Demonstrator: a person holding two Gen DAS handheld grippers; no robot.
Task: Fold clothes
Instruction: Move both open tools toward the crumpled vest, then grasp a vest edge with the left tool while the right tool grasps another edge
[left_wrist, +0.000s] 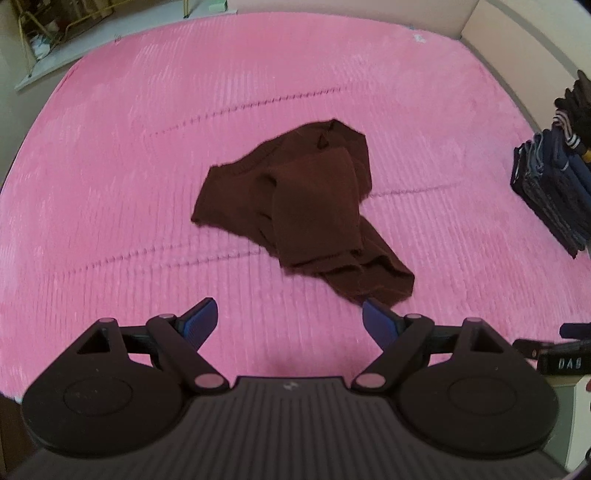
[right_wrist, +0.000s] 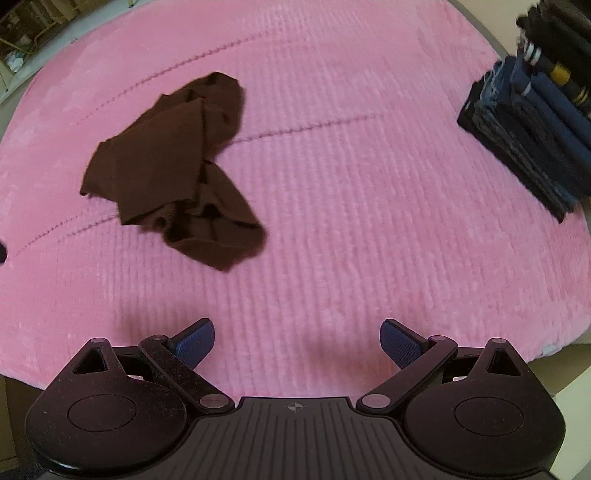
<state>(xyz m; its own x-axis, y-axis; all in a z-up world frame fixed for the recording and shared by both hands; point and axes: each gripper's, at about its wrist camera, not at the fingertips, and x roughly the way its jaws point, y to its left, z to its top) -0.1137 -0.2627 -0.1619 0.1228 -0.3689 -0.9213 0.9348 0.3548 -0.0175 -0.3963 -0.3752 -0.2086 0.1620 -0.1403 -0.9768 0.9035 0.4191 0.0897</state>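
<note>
Claws both gape wide, holding nothing: left claw (left_wrist: 290, 321) hovers just short of the crumpled brown garment (left_wrist: 303, 206) at twelve o'clock; right claw (right_wrist: 297, 341) has it at eleven o'clock on the pink bed (right_wrist: 351, 184).

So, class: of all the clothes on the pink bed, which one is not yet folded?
The brown garment, lying crumpled mid-bed. The dark blue clothes at the right edge sit in a neat folded stack.
</note>
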